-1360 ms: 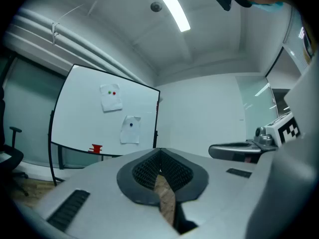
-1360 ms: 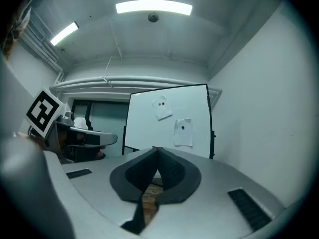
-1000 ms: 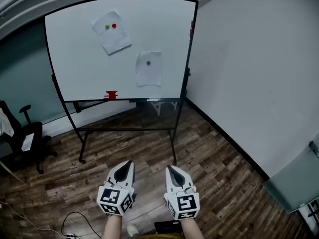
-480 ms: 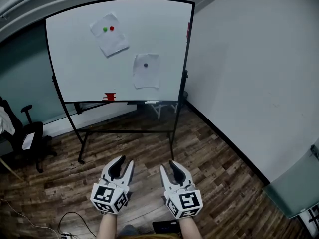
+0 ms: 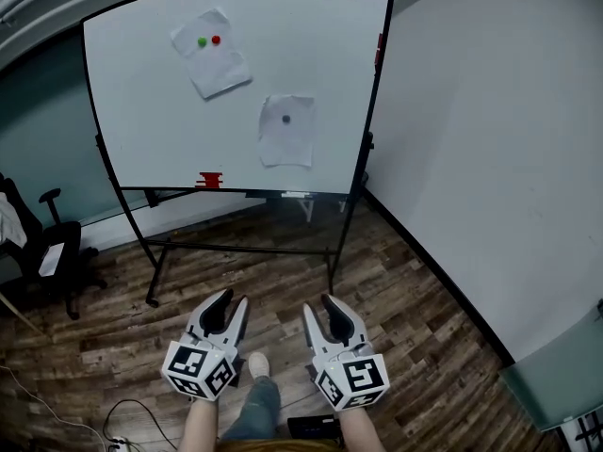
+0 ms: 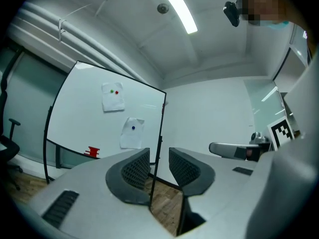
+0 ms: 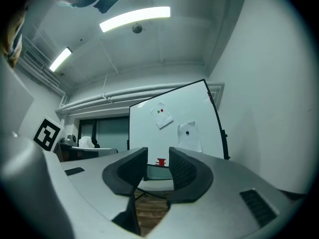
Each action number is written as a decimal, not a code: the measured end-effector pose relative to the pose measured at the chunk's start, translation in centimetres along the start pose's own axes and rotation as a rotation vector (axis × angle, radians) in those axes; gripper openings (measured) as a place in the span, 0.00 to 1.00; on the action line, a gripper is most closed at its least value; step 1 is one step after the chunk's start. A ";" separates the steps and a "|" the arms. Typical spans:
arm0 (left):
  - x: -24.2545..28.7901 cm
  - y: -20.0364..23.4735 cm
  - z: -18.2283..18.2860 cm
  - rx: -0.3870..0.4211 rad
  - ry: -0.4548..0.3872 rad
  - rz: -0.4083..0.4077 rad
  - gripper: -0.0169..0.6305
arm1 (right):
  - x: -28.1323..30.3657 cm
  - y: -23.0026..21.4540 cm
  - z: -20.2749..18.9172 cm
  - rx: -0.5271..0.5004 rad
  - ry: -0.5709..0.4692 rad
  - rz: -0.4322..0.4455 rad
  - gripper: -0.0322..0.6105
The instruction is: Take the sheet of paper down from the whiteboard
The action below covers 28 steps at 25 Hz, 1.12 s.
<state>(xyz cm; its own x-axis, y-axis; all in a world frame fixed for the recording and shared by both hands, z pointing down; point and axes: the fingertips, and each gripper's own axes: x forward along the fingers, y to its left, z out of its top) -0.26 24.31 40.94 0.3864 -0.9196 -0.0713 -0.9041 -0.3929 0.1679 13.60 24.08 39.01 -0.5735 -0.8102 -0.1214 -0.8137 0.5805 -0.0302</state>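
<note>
A whiteboard (image 5: 141, 121) on a rolling stand faces me. Two white sheets hang on it. The upper sheet (image 5: 211, 56) is tilted and pinned by a green and a red magnet. The lower sheet (image 5: 286, 132) is held by one dark magnet (image 5: 286, 119). My left gripper (image 5: 233, 298) and right gripper (image 5: 318, 303) hover low over the wooden floor, far short of the board. The left jaws are closing slightly and the right jaws are opening, and nothing lies between either pair. Both sheets also show past the left gripper (image 6: 159, 156) and past the right gripper (image 7: 158, 156).
A small red object (image 5: 210, 180) rests on the board's tray. The stand's legs (image 5: 154, 269) spread over the floor. A black office chair (image 5: 52, 257) stands at the left, a white wall (image 5: 490, 158) at the right, a cable (image 5: 141, 411) near my feet. My leg (image 5: 254, 398) steps forward.
Both grippers went from shut to open. I have stepped toward the whiteboard, which now looks a little larger, and a leg has come into view between the grippers.
</note>
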 end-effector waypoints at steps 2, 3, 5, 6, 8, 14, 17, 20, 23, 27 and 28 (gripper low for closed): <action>3.0 2.3 -0.6 -0.021 -0.006 0.000 0.22 | 3.2 -1.6 -0.8 0.000 0.007 -0.002 0.27; 4.8 3.7 -0.8 -0.032 -0.012 -0.002 0.22 | 4.9 -2.5 -1.1 0.001 0.006 -0.003 0.27; 9.0 6.9 -0.9 -0.043 -0.027 -0.003 0.22 | 9.1 -4.5 -1.6 -0.004 0.000 -0.009 0.27; 11.4 8.9 -0.7 -0.044 -0.031 0.001 0.22 | 11.7 -5.7 -2.0 -0.009 0.003 -0.016 0.27; 16.5 12.5 0.2 -0.045 -0.037 0.015 0.21 | 17.2 -8.5 -2.8 -0.015 0.023 -0.031 0.27; 30.3 21.2 3.2 -0.001 -0.026 -0.009 0.19 | 32.3 -16.1 -2.9 -0.047 0.054 -0.091 0.29; 35.9 24.9 3.6 0.000 -0.005 -0.030 0.19 | 38.5 -18.7 -2.9 -0.054 0.052 -0.114 0.29; 40.6 27.1 3.5 0.006 0.018 -0.066 0.20 | 43.0 -21.0 -3.2 -0.062 0.052 -0.148 0.29; 44.2 28.8 3.4 0.020 0.025 -0.075 0.20 | 46.3 -22.0 -3.1 -0.088 0.055 -0.159 0.29; 47.2 30.0 4.0 0.045 0.011 -0.066 0.20 | 49.2 -22.8 -2.6 -0.114 0.046 -0.162 0.29; 47.8 30.2 4.2 0.050 0.007 -0.066 0.20 | 49.8 -23.0 -2.4 -0.121 0.042 -0.161 0.29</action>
<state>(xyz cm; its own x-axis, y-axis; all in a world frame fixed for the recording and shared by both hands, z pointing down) -9.84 -31.50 38.44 0.4468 -0.8916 -0.0734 -0.8844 -0.4526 0.1140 3.49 -29.84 36.08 -0.4362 -0.8960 -0.0832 -0.8993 0.4310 0.0740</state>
